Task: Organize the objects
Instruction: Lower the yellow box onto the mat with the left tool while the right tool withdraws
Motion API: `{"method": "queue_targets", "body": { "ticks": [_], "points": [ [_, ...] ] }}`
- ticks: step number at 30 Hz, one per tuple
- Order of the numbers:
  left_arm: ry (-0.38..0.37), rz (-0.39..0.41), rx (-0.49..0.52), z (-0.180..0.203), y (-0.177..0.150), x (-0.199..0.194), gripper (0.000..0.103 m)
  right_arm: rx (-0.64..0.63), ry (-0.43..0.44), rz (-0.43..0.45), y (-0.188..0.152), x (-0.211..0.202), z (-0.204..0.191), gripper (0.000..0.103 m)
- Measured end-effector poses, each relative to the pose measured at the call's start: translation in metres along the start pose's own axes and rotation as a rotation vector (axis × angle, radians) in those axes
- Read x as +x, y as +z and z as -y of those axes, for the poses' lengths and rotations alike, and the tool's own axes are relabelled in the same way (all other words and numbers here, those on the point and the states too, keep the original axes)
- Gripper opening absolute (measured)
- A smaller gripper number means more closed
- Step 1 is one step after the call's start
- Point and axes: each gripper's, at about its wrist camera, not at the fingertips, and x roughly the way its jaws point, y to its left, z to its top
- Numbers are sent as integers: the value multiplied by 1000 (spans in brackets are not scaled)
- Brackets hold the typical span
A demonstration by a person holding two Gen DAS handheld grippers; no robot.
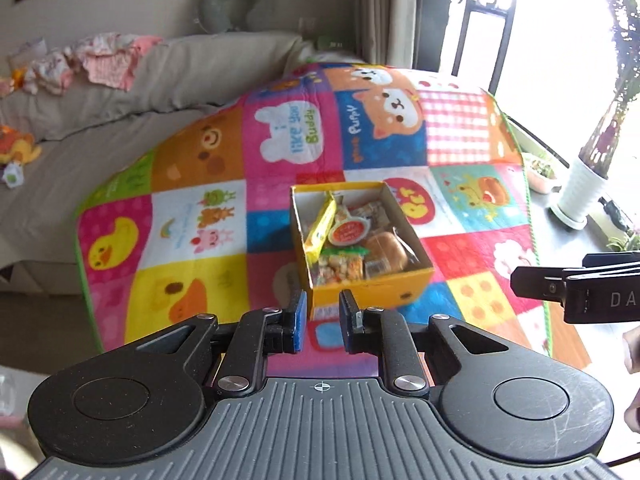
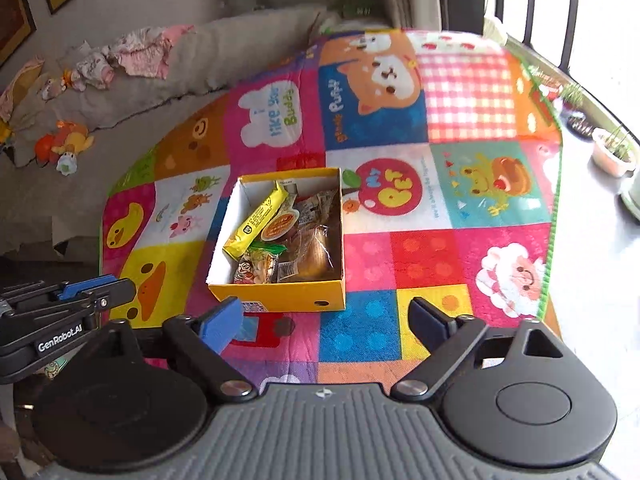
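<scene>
One yellow cardboard box (image 1: pixel 362 240) is sitting open-topped on a bright patchwork cartoon blanket (image 1: pixel 200 184) that is covering the surface. The box is lying near the middle of the blanket, just beyond the tips of both tools.

Inside the box several wrapped snacks are lying packed together. One long yellow packet (image 2: pixel 256 220) is leaning along the left wall. One round orange-lidded cup (image 2: pixel 280 224) is resting beside it. One bread roll in clear wrap (image 1: pixel 386 254) is filling the near right corner, and one clear bag of mixed crackers (image 1: pixel 338 266) is lying at the near edge. More small wrappers are showing at the back, too jumbled to count.

The left hand-held gripper (image 1: pixel 323 322) is hovering in front of the box with its two blue-padded jaws nearly together, leaving only a narrow gap, and nothing is sitting between them. The right hand-held gripper (image 2: pixel 326 322) is hovering nearby with its jaws spread wide apart, also holding nothing.

Behind the blanket, one beige sofa (image 1: pixel 120 92) is carrying a heap of pink clothes (image 1: pixel 104 60). One white plant pot (image 1: pixel 580 192) is standing to the right, by the bright window.
</scene>
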Motion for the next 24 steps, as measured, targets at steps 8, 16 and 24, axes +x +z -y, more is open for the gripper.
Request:
{"method": "queue_targets", "body": {
  "ticks": [8, 16, 24],
  "points": [
    [-2, -61, 7, 16, -28, -36, 20, -56, -69, 60, -36, -54, -30, 103],
    [11, -40, -24, 31, -28, -43, 20, 60, -92, 38, -47, -58, -1, 103],
    [39, -5, -83, 48, -53, -13, 20, -30, -52, 42, -53, -23, 16, 103]
  ]
}}
